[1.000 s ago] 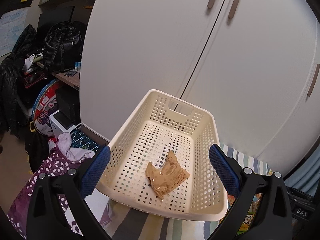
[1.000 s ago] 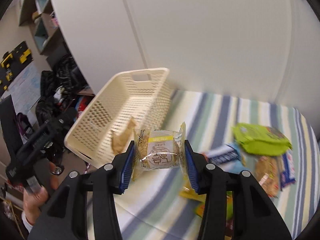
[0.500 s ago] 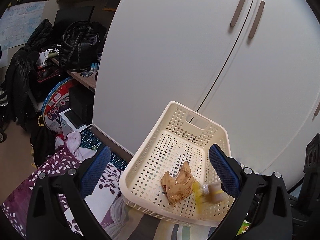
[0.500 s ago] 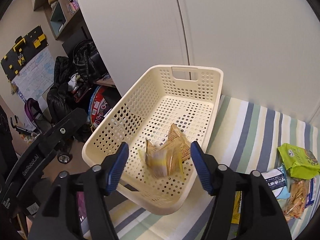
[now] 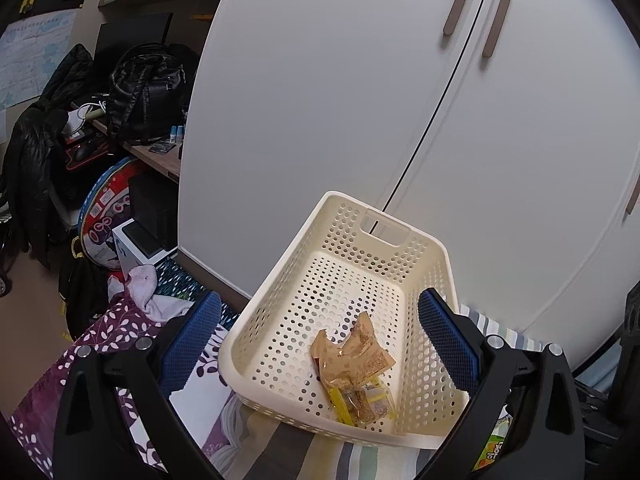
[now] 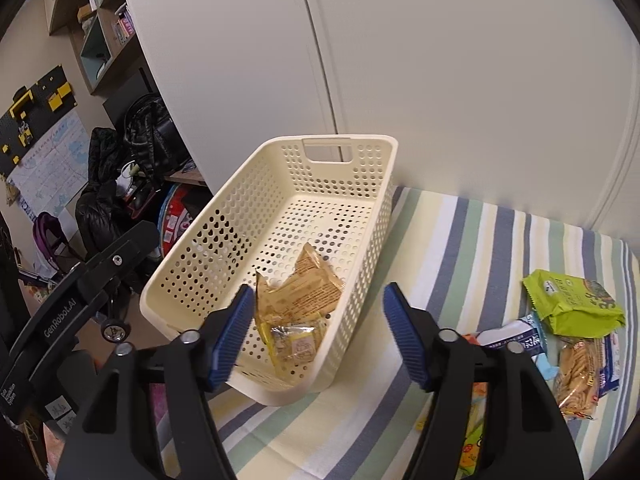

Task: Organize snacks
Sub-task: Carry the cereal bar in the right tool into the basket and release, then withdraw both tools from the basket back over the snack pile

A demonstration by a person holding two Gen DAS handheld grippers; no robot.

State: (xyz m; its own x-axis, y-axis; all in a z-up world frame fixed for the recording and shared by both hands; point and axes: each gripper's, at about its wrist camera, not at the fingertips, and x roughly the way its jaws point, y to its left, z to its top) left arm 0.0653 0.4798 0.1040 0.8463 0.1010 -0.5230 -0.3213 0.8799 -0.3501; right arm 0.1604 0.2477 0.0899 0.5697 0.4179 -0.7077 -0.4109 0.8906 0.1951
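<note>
While the right gripper (image 6: 318,334) hangs over the near end of the basket (image 6: 372,216) with its jaws wide apart and empty, two snacks already lie inside: a tan wrapper (image 6: 306,292) and, touching it at the near wall, a clear packet with yellow edges (image 6: 294,344). The left gripper (image 5: 318,344) hovers at the basket's near rim, jaws also apart and holding nothing.

The step in hand looks like going back for another snack. To do it well, I would swing the right gripper to the pile on the striped cloth (image 6: 452,240), start with the green bag (image 6: 572,302) lying on top, pinch it by a flat edge, and drop it toward the bare far end of the basket so the packets don't heap up by the near wall.

Readable writing is scant: "GenRobot.AI" runs along the left gripper's body in the right view. Print on the wrappers is too small to make out.
</note>
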